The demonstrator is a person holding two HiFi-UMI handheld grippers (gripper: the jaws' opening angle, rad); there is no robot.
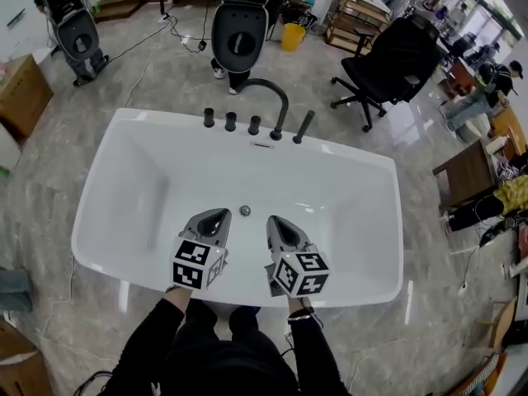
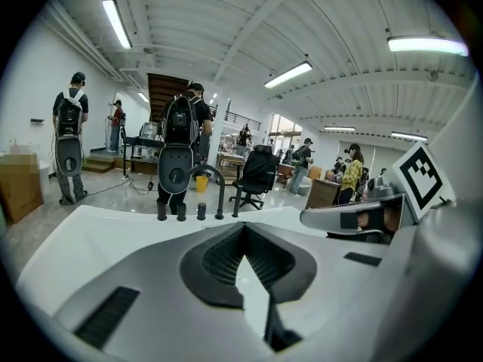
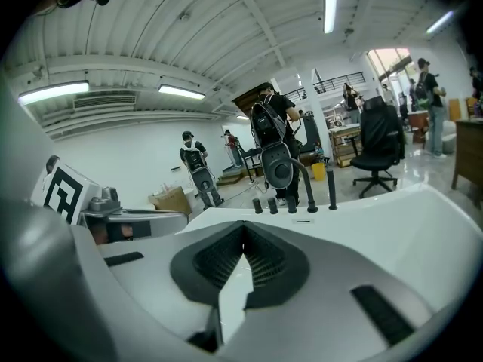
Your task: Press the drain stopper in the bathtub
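Observation:
The small round metal drain stopper sits in the floor of the white bathtub, toward its far side. My left gripper hovers just left of the stopper and my right gripper just right of it, both above the tub's near half. Each one is shut, tips touching, with nothing held. In the left gripper view the closed jaws point at the tub's far rim, and the same holds in the right gripper view. The stopper is hidden in both gripper views.
A black arched faucet with several black knobs stands on the tub's far rim. Beyond it stand a person with a backpack rig and a black office chair. A cardboard box sits at left.

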